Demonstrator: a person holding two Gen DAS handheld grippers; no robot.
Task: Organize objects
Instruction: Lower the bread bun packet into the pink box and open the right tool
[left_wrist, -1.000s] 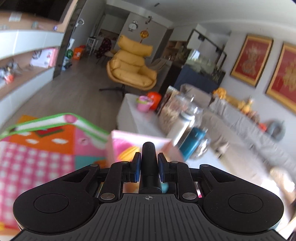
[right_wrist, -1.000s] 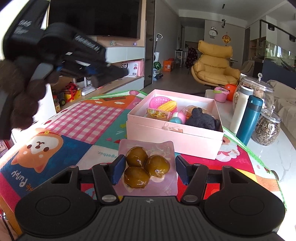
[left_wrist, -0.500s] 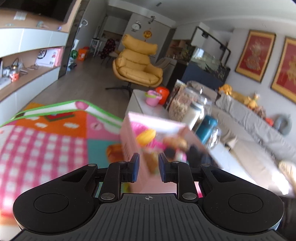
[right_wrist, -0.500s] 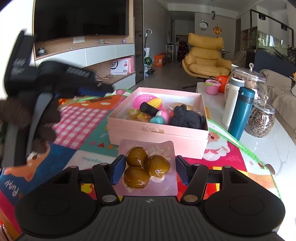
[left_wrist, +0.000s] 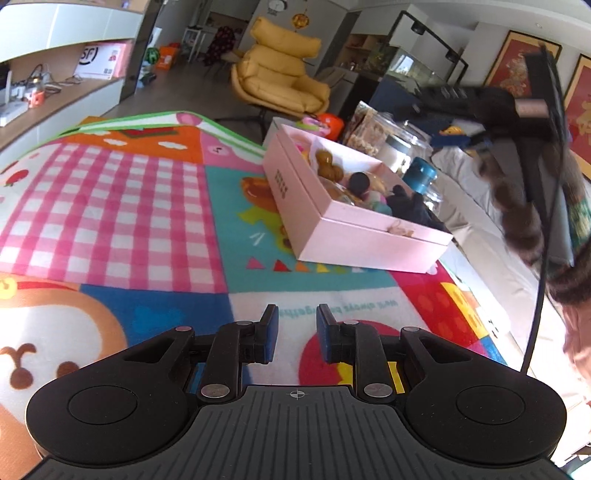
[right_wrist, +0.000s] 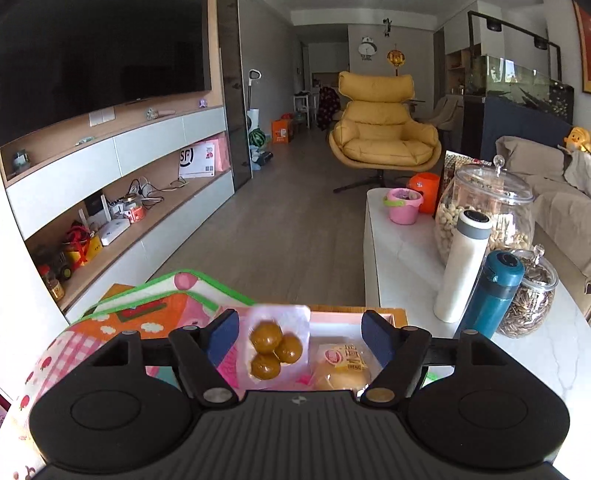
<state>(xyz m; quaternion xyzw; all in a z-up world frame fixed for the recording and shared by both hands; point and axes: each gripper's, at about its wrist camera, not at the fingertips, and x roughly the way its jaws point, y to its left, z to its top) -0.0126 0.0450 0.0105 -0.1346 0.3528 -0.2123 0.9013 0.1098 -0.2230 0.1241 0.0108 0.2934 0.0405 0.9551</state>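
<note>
A pink box (left_wrist: 314, 218) stands on the colourful play mat (left_wrist: 129, 206), holding several toys. A clear packet of three brown balls (right_wrist: 275, 347) lies in the box; it also shows in the left wrist view (left_wrist: 327, 164). My right gripper (right_wrist: 301, 336) is open above the box, its fingers spread wide on either side of the packet, not touching it. A wrapped bun (right_wrist: 343, 365) lies beside the packet. My left gripper (left_wrist: 293, 334) is open and empty, low over the mat in front of the box. The right gripper appears blurred at the upper right of the left wrist view (left_wrist: 517, 122).
On the white table (right_wrist: 402, 258) right of the box stand a white bottle (right_wrist: 463, 266), a teal bottle (right_wrist: 493, 295), two glass jars (right_wrist: 487, 214) and a pink cup (right_wrist: 402, 205). A yellow armchair (right_wrist: 382, 133) stands behind. Shelves line the left wall.
My right gripper moved forward over the box, opened wider and let go of the packet of brown balls, which now lies in the box. My left gripper dropped its black toy into the box and pulled back.
</note>
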